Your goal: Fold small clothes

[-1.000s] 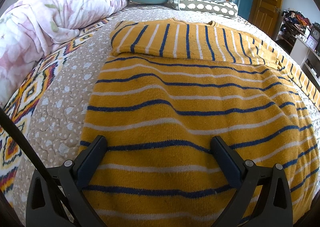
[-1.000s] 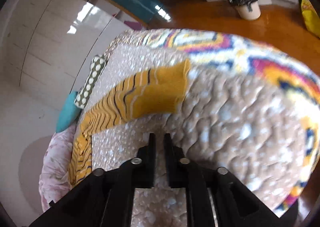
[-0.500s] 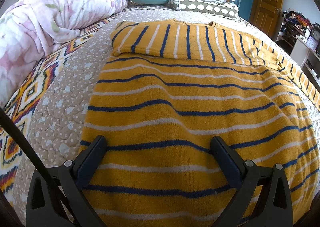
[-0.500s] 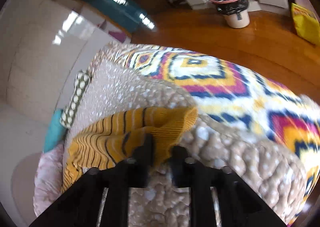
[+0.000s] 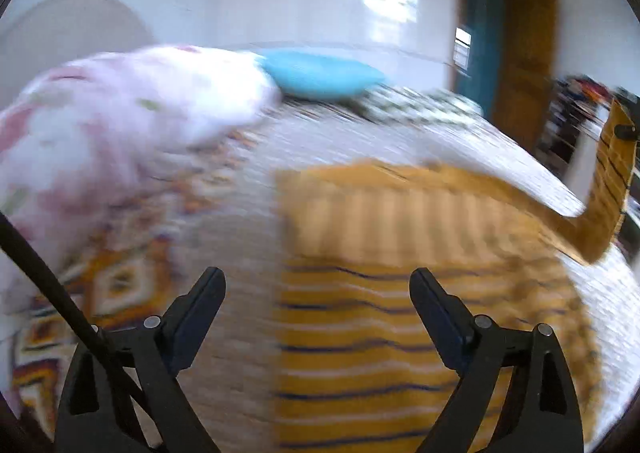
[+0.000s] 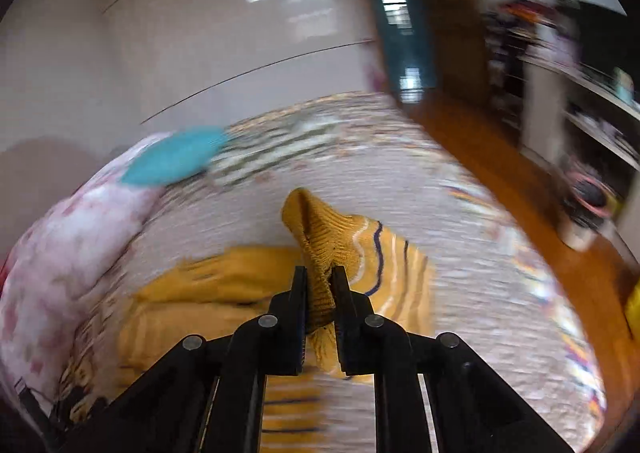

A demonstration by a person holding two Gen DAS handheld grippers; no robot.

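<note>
A yellow sweater with blue and white stripes (image 5: 400, 293) lies on the bed, one sleeve folded across its top. My left gripper (image 5: 318, 289) is open and empty, held above the sweater's left edge. My right gripper (image 6: 319, 281) is shut on the cuff of the other sleeve (image 6: 320, 237) and holds it up off the bed. That lifted sleeve (image 5: 608, 181) hangs at the right edge of the left wrist view, with the right gripper's tip at its top. Both views are blurred by motion.
The bed has a beige dotted quilt (image 5: 248, 245) with a patterned border. A pink floral duvet (image 5: 100, 133) and a blue pillow (image 5: 320, 73) lie at its head. Wooden floor (image 6: 500, 173), shelves and a bin (image 6: 588, 209) are on the right.
My right gripper closed on the sleeve cuff and lifted it off the bed. My left gripper rose and swung left, away from the sweater's hem.
</note>
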